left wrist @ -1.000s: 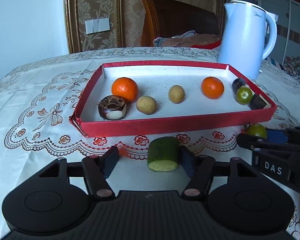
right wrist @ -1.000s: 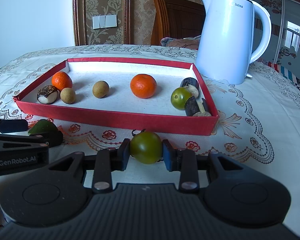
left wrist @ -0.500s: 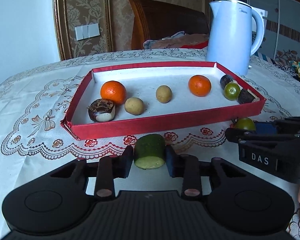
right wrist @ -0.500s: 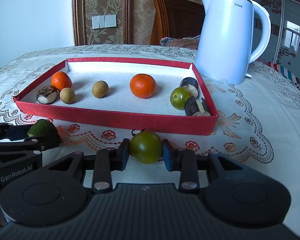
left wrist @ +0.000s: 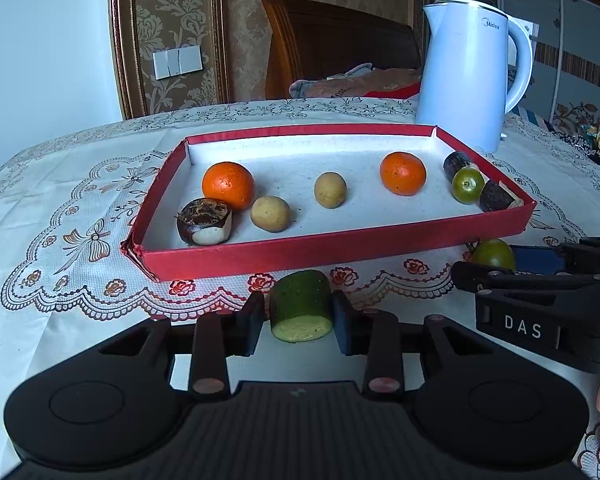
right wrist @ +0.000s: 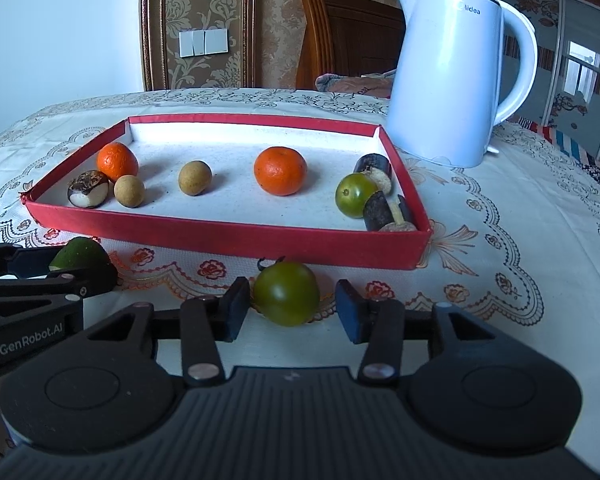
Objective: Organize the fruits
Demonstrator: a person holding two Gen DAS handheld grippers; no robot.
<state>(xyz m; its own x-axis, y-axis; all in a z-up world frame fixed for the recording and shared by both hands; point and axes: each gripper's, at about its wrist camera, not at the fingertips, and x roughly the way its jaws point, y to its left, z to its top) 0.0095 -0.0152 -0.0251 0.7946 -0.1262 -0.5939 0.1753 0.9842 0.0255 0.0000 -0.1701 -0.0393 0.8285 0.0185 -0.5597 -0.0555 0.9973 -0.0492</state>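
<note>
green tomato (right wrist: 286, 298) sits free in right view.

My left gripper (left wrist: 299, 316) has closed in from its wide spread onto the cucumber chunk (left wrist: 301, 306), both pads now at its sides. My right gripper (right wrist: 287, 307) has just been opening, and the green tomato (right wrist: 287, 298) sits between parted jaws, a gap showing on its right.
</note>
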